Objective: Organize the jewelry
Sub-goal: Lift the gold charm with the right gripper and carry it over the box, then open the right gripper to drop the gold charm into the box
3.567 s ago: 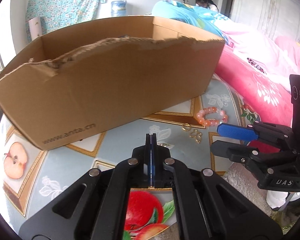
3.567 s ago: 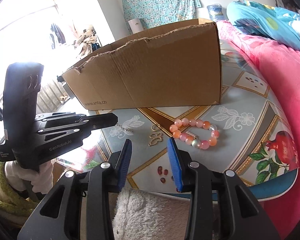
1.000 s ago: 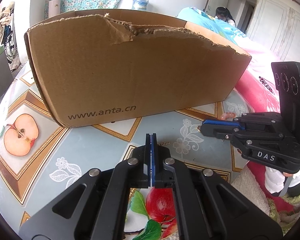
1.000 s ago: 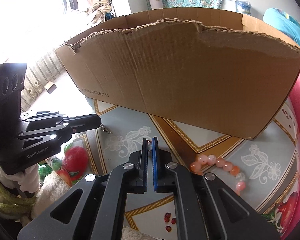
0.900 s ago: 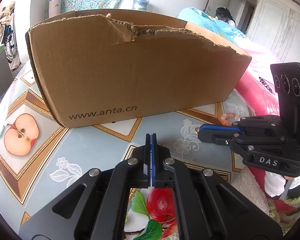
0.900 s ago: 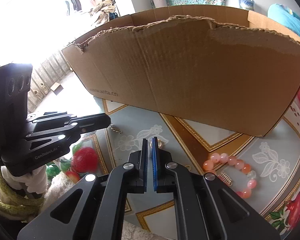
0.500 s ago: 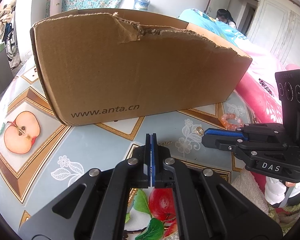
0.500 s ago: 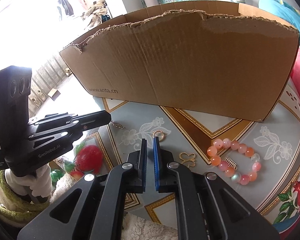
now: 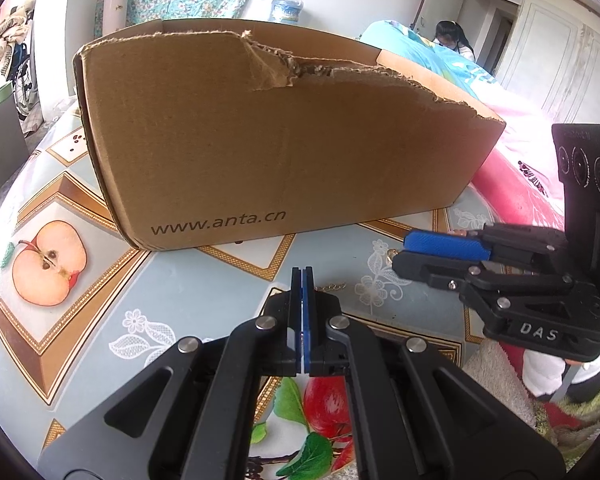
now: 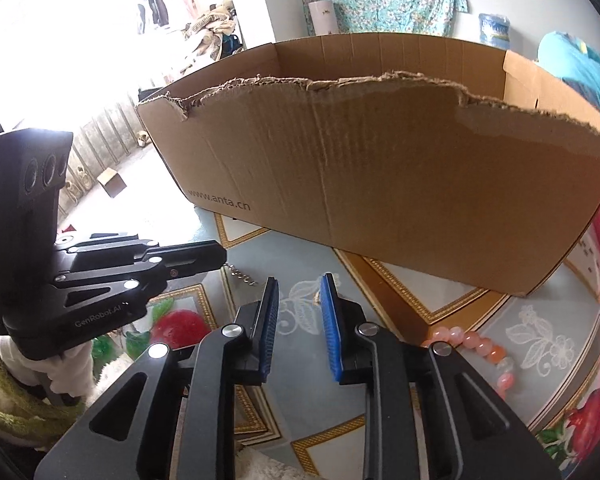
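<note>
A torn brown cardboard box (image 9: 280,152) (image 10: 400,184) stands on the fruit-patterned tablecloth (image 9: 204,280). My left gripper (image 9: 302,276) (image 10: 222,258) is shut in front of it, and nothing shows between its pads. A thin chain (image 9: 332,287) (image 10: 242,274) lies right at its tip. To its right my right gripper (image 10: 300,282) (image 9: 404,250) hangs low over the cloth. Its jaws are opening and the pads press on nothing. A small gold ring (image 9: 390,256) lies by its tips. A pink bead bracelet (image 10: 472,344) lies right of it, partly hidden by the finger.
Pink bedding (image 9: 512,192) borders the table on the right. A person (image 9: 452,40) sits far behind the box. White fluffy cloth (image 10: 260,464) lies at the near table edge. Bare cloth stretches left of the box around an apple print (image 9: 48,264).
The right gripper's jaws have parted from nearly shut. It has shifted forward over the ring, so its finger now hides part of the bracelet. The left gripper has kept still.
</note>
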Demonstrator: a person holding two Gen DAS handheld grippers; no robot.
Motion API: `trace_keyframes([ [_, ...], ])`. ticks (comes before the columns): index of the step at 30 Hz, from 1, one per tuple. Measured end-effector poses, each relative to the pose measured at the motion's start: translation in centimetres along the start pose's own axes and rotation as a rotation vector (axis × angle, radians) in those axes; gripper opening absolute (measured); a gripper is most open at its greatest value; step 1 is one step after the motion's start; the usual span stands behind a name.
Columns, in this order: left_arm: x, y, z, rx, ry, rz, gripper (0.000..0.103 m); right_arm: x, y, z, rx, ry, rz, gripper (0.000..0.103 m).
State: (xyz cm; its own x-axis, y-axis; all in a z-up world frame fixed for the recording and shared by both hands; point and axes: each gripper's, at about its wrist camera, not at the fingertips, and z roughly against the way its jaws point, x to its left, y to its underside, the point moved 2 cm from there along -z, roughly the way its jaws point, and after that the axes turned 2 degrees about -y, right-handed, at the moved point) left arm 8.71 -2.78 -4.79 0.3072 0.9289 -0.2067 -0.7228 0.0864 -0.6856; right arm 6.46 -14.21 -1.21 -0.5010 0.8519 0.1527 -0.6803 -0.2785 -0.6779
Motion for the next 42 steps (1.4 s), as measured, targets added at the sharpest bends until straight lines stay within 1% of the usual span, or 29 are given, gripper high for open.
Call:
trace_keyframes([
  [5,0.1,0.0,0.0,0.001,0.000,0.001,0.000,-0.4,0.0,-0.9,0.051,0.010,0.106,0.022],
  [6,0.1,0.0,0.0,0.002,-0.001,0.001,0.000,-0.4,0.0,-1.0,0.049,0.005,0.122,0.022],
  [9,0.1,0.0,-0.2,0.005,-0.004,0.001,0.000,-0.3,-0.3,-1.3,0.054,-0.016,0.149,0.022],
  [11,0.0,-0.1,-0.3,0.006,-0.006,0.002,0.000,-0.4,-0.7,-1.5,0.057,-0.033,0.153,0.020],
  [12,0.0,-0.1,-0.4,0.006,-0.006,0.003,0.000,-0.5,-0.8,-1.6,0.060,-0.043,0.153,0.012],
  [19,-0.6,-0.6,0.1,-0.007,-0.009,-0.001,0.000,-1.4,-0.9,-1.2,0.057,-0.087,0.105,0.012],
  [22,-1.0,-0.8,1.0,-0.014,-0.003,-0.008,0.000,-1.4,-0.9,-0.3,0.039,-0.097,0.071,0.012],
  [26,-1.6,-1.8,3.1,-0.035,0.024,-0.011,0.000,-0.9,-1.6,2.2,-0.005,-0.099,0.034,0.012],
  [30,-2.8,-3.9,6.6,-0.103,0.075,-0.051,0.000,-0.3,-3.3,5.7,-0.072,-0.111,0.019,0.012],
  [32,-3.3,-5.4,8.4,-0.139,0.117,-0.068,0.000,-0.1,-4.6,7.4,-0.117,-0.130,0.012,0.012],
  [36,-3.5,-9.0,11.3,-0.223,0.207,-0.067,0.000,0.2,-8.1,9.9,-0.204,-0.169,0.004,0.012],
  [38,-3.3,-10.8,11.9,-0.259,0.213,-0.070,0.000,-0.1,-9.7,10.5,-0.230,-0.176,0.007,0.012],
  [39,-3.3,-11.7,11.8,-0.264,0.203,-0.074,0.000,-0.3,-10.6,10.4,-0.235,-0.168,0.011,0.012],
  [41,-3.3,-13.1,10.7,-0.245,0.176,-0.083,0.000,-1.0,-12.1,9.7,-0.215,-0.144,0.016,0.012],
  [42,-3.1,-13.8,9.7,-0.215,0.163,-0.078,0.000,-1.4,-12.8,9.0,-0.195,-0.139,0.013,0.012],
])
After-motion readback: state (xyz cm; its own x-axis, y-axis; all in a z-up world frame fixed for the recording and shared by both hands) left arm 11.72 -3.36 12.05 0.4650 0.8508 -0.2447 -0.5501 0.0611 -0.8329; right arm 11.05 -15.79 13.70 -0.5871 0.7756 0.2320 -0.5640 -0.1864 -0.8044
